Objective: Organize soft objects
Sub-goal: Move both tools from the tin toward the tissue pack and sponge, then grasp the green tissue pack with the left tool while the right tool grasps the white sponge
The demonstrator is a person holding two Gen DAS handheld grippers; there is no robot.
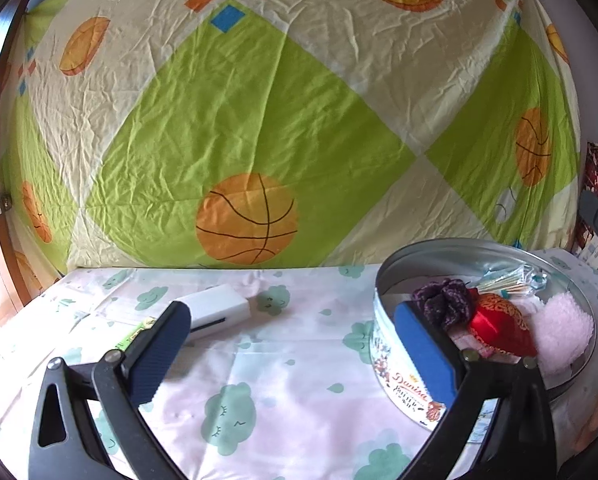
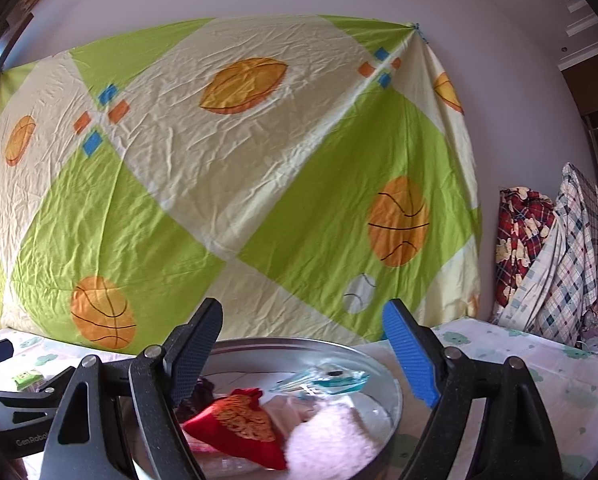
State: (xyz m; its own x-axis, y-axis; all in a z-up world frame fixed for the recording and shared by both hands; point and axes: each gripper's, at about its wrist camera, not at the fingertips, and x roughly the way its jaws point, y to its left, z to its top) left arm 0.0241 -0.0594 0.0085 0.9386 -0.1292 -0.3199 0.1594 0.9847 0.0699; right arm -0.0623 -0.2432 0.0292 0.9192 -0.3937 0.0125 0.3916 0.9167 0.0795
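A round metal biscuit tin point(image 1: 383, 320) stands on the cloud-print cloth. It holds a purple scrunchie point(image 1: 443, 300), a red embroidered pouch point(image 1: 499, 324), a pink fluffy piece point(image 1: 563, 328) and a clear packet of swabs point(image 1: 511, 280). My left gripper point(image 1: 295, 348) is open just left of the tin, its right pad overlapping the tin's wall, with nothing between the pads. My right gripper point(image 2: 303, 354) hangs open over the near side of the tin point(image 2: 299, 342). Beneath it lie the red pouch point(image 2: 235, 420) and the pink fluffy piece point(image 2: 331, 440).
A white box point(image 1: 215, 308) and a small green packet point(image 1: 139, 332) lie on the cloth left of the tin. A basketball-print sheet point(image 1: 259, 120) hangs behind the table. Plaid clothes point(image 2: 539, 248) are piled at the far right. A door edge point(image 1: 3, 200) is at the left.
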